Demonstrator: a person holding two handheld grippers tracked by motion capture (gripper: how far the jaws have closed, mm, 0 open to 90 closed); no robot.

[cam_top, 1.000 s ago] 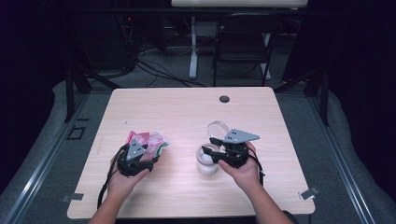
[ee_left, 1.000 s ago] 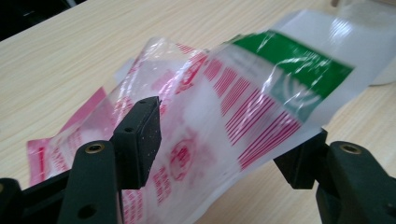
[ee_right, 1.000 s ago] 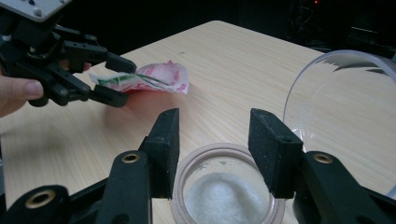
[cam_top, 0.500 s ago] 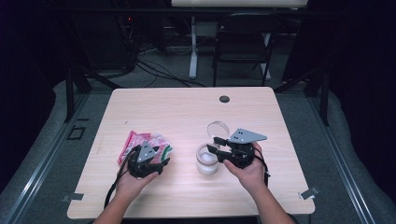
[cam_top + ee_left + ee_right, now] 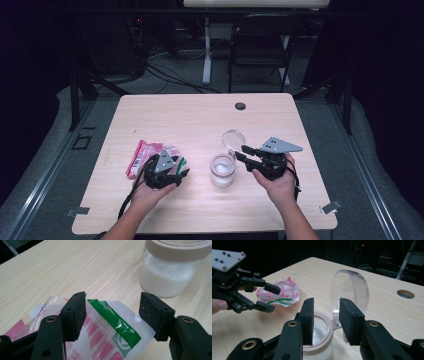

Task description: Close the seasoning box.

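A clear jar (image 5: pixel 222 171) of white powder stands at mid-table, its clear hinged lid (image 5: pixel 233 137) flipped up. My right gripper (image 5: pixel 241 153) sits just right of the jar, level with the rim. In the right gripper view its jaws (image 5: pixel 326 312) have just been closing and still stand apart; the lid (image 5: pixel 350 288) rises behind them and the pads (image 5: pixel 308 315) press on nothing. A pink and white plastic bag (image 5: pixel 145 154) with a green stripe lies at the left. My left gripper (image 5: pixel 184 167) hovers open over the bag's right end (image 5: pixel 112 322), with the jar (image 5: pixel 170 272) beyond.
A round cable hole (image 5: pixel 240 106) sits near the table's far edge. A folding chair (image 5: pixel 260 45) and a desk leg stand on the floor behind. The left gripper (image 5: pixel 270 298) and its hand reach in at the left of the right gripper view.
My left hand has slid right over the bag toward the jar. The right hand has drawn back to the right and a little upward, and its jaws have narrowed.
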